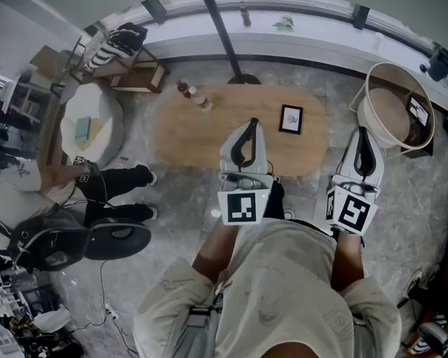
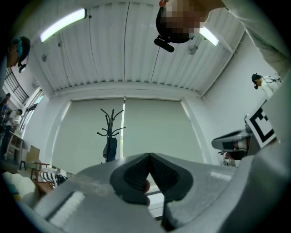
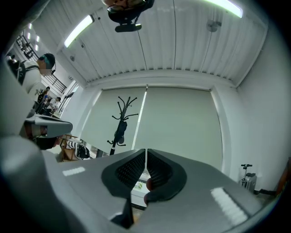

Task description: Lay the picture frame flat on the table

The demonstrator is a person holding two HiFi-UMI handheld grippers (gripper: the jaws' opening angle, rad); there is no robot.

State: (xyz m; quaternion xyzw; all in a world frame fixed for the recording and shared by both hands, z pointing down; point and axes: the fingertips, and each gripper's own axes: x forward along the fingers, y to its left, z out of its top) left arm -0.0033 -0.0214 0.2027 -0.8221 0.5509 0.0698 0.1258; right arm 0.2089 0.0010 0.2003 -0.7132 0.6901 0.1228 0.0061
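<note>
A small black picture frame (image 1: 291, 119) with a white mat sits on the right part of the oval wooden table (image 1: 185, 135) in the head view. I cannot tell if it stands tilted or lies flat. My left gripper (image 1: 252, 123) is held over the table's near edge, left of the frame and apart from it. Its jaws are shut with nothing between them (image 2: 148, 157). My right gripper (image 1: 363, 131) hangs off the table's right end, also shut and empty (image 3: 146, 152). Both gripper views look up at the ceiling and a blind, so neither shows the frame.
Two bottles (image 1: 194, 95) stand at the table's far left. A coat stand pole (image 1: 222, 35) rises behind the table. A round tub (image 1: 398, 104) sits to the right, a white pouf (image 1: 93, 125) and a wooden chair (image 1: 127, 64) to the left. A seated person's legs (image 1: 114, 184) stretch out at left.
</note>
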